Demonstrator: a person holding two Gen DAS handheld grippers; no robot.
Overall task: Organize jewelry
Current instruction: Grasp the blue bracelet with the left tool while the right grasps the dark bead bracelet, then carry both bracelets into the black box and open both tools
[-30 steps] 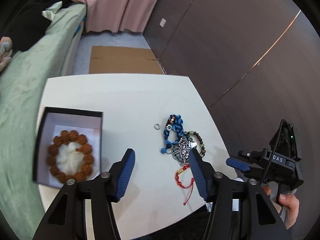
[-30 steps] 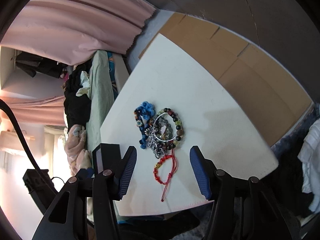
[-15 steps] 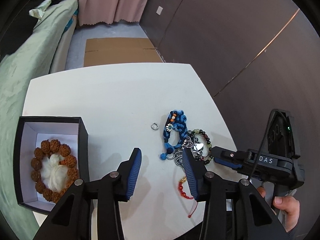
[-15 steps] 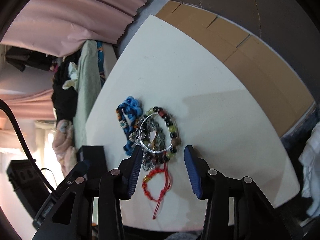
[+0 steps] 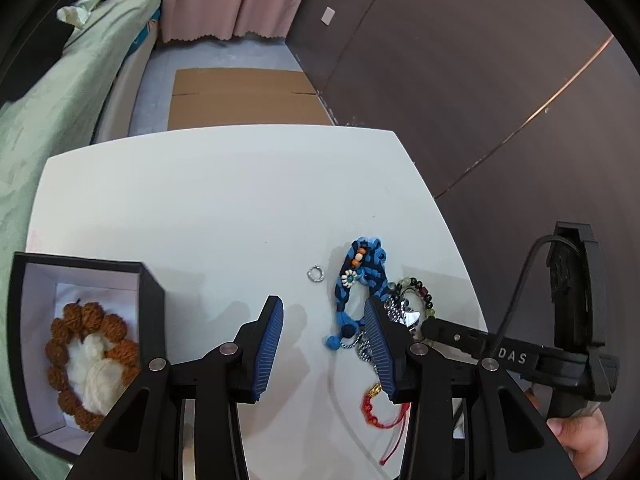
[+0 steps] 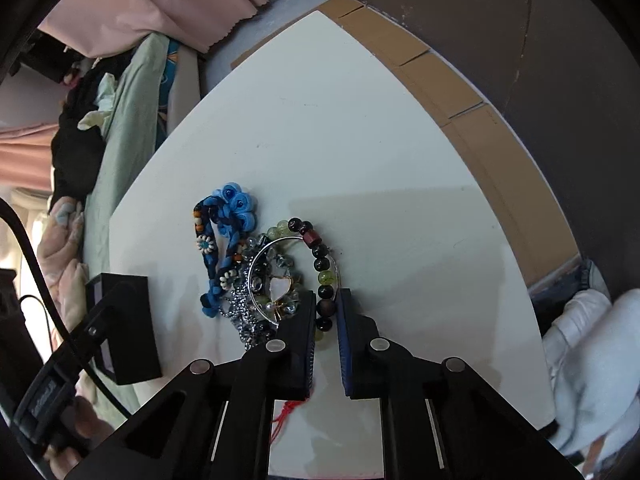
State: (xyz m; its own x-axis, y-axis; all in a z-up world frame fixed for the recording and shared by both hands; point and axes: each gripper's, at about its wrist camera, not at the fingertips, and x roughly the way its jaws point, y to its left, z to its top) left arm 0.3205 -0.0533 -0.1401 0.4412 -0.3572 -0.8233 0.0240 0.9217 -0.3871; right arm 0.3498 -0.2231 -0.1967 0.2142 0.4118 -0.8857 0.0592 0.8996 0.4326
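Right gripper [image 6: 325, 312] has just been closing onto the beaded bracelet [image 6: 320, 264]; left gripper [image 5: 324, 344] half-open, empty. Next: lift toward the box [image 5: 152, 292].

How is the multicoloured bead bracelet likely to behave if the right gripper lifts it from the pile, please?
Probably floppy: the bead bracelet is separate round beads on a string, so it should sag from the right gripper. It lies against the silver bangle and chain, so it may snag or drag them. The glossy beads could slip.
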